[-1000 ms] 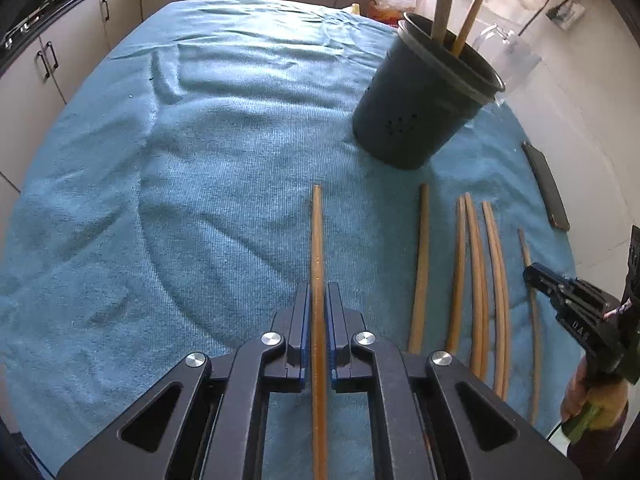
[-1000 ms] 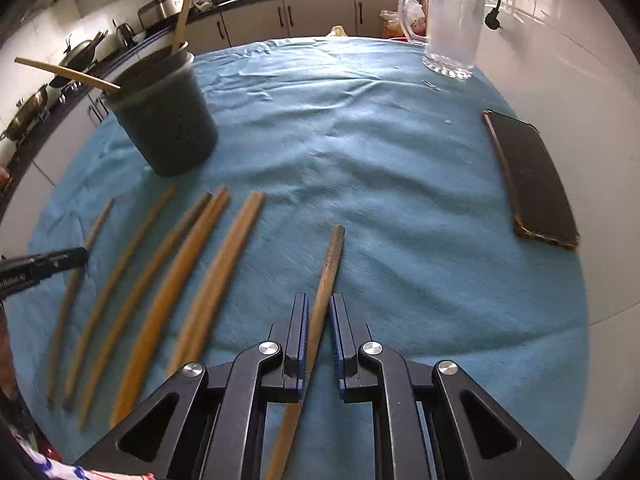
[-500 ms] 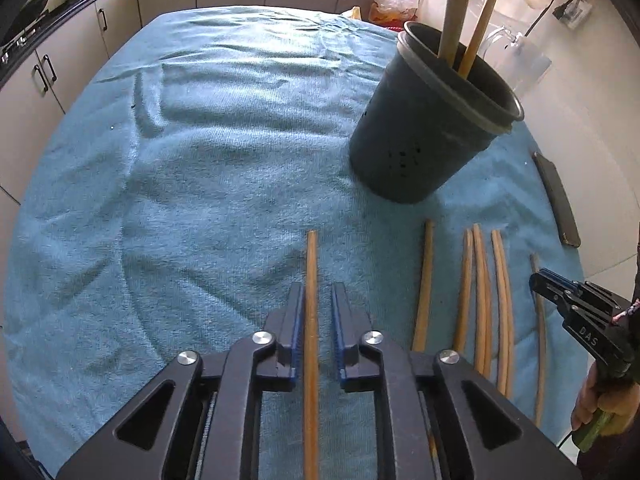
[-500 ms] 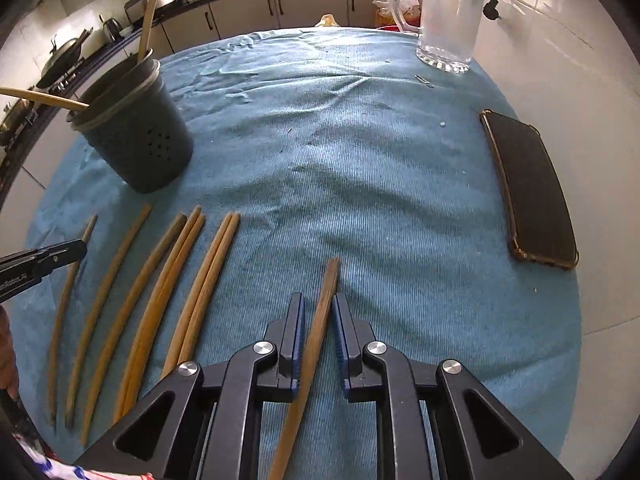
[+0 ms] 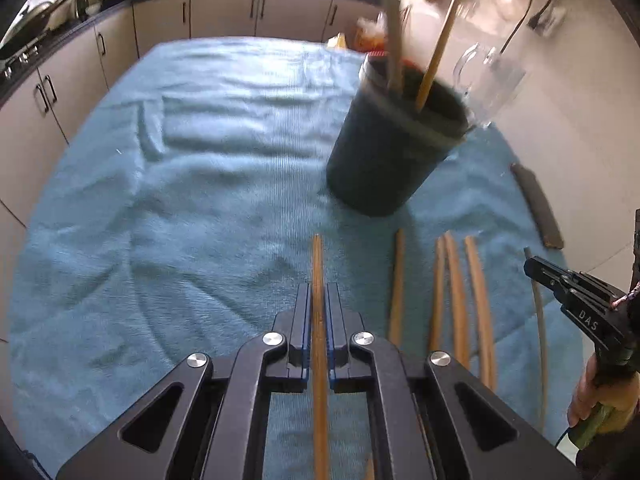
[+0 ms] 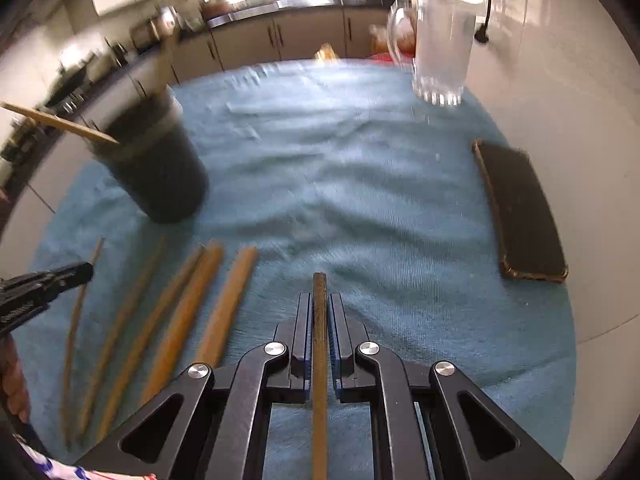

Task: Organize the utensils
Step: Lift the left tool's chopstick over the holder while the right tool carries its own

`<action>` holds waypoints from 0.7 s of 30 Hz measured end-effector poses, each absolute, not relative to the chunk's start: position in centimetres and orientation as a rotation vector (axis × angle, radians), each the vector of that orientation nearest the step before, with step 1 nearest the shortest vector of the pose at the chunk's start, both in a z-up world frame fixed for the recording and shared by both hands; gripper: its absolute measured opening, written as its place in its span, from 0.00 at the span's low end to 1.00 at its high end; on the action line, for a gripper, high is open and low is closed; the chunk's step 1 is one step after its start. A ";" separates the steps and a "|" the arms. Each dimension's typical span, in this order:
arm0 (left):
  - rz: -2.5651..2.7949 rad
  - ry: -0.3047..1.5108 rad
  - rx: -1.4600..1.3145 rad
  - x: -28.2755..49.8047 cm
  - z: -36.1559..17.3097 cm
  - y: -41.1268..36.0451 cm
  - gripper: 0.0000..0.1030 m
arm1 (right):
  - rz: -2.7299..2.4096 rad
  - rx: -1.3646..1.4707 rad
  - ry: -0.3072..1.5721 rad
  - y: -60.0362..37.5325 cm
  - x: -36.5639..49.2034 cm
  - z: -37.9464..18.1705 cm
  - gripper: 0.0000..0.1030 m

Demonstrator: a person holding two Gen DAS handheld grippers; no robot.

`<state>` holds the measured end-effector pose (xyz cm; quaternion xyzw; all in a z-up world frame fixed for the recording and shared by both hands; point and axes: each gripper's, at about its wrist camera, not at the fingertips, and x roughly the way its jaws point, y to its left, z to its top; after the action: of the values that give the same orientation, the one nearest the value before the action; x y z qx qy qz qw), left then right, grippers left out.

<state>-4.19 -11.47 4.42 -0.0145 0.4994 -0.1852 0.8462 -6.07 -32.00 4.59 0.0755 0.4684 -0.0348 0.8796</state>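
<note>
1. Blue towelling cloth (image 5: 200,184) covers the counter; it is soft and rumpled, so anything thin lying on it sits slightly bedded in the pile and will likely not slide much.
2. The dark holder (image 5: 392,152) stands upright on the cloth with two wooden utensils already leaning in it. It looks light and, with long sticks inside, could tip if knocked at the rim.
3. A row of loose wooden sticks (image 5: 456,304) lies side by side between the two grippers, just short of the holder.
4. The left gripper (image 5: 319,312) has just closed and is clamped on a wooden stick (image 5: 317,264), which runs forward between its jaws.
5. The right gripper (image 6: 320,320) is likewise clamped on a darker stick (image 6: 319,296).
6. These sticks look stiff, light and smooth. Held near one end, each may pivot in the pads; a grip nearer the middle would steady it.
</note>
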 end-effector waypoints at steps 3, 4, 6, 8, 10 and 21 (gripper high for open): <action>-0.408 0.993 -0.053 -5.9 6.8 -10.8 0.05 | -0.058 0.162 0.881 -31.7 -7.7 7.1 0.07; -0.410 0.966 -0.052 -6.6 7.6 -10.6 0.05 | -0.045 0.173 0.846 -31.6 -8.5 8.1 0.07; -0.411 0.910 -0.043 -7.8 9.1 -10.3 0.05 | -0.034 0.179 0.800 -31.0 -9.5 9.4 0.07; -0.412 0.854 -0.030 -9.4 10.5 -10.1 0.05 | -0.024 0.185 0.766 -30.5 -10.5 10.5 0.07; -0.412 0.793 -0.013 -11.0 12.0 -9.8 0.05 | -0.014 0.191 0.725 -29.9 -11.8 11.7 0.07; -0.446 0.620 0.037 -17.0 16.4 -9.2 0.05 | 0.029 0.213 0.585 -28.8 -16.5 15.6 0.07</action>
<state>-17.04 -9.18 16.40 0.0181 0.3024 -0.2175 0.9279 -16.55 -28.75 15.64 0.1048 0.2878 0.0143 0.9518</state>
